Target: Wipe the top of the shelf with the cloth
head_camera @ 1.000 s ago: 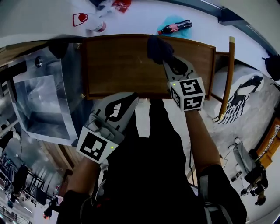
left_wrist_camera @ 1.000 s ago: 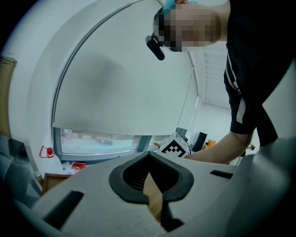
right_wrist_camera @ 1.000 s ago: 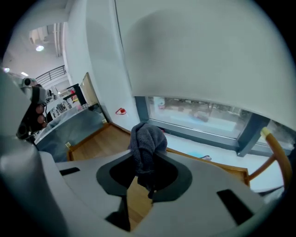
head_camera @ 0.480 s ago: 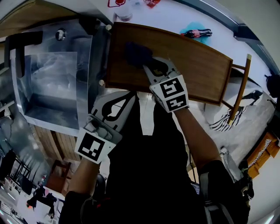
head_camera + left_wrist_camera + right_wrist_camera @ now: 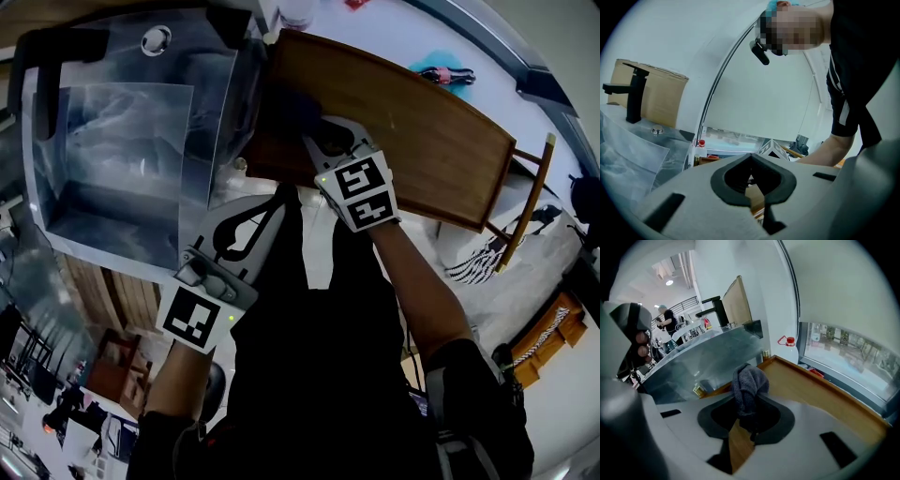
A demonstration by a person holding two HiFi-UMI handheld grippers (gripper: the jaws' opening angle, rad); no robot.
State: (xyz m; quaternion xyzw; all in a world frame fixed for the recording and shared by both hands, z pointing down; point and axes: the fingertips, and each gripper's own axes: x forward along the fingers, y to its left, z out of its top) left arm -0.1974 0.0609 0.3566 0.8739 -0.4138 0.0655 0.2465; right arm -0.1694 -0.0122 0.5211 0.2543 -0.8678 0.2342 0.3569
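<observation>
The brown wooden shelf top (image 5: pixel 412 122) runs across the head view. My right gripper (image 5: pixel 317 133) rests at its left end, shut on a dark grey cloth (image 5: pixel 289 109) that bunches past the fingertips. In the right gripper view the cloth (image 5: pixel 749 386) stands up between the jaws of that gripper (image 5: pixel 749 420), pressed on the shelf top (image 5: pixel 811 390) near its raised rim. My left gripper (image 5: pixel 279 200) hangs below the shelf's front edge, jaws together and empty. From its own camera the left gripper (image 5: pixel 752 158) points up past the shelf.
A steel sink (image 5: pixel 122 131) with a black faucet (image 5: pixel 56 45) adjoins the shelf's left end. A cola bottle (image 5: pixel 448 75) lies on the white surface beyond the shelf. A wooden rail (image 5: pixel 530 202) stands at the right. The person's dark clothing (image 5: pixel 319 375) fills the lower centre.
My right gripper has slid the cloth leftward along the shelf top, from its middle to the end next to the sink. The left gripper has stayed in place below the front edge.
</observation>
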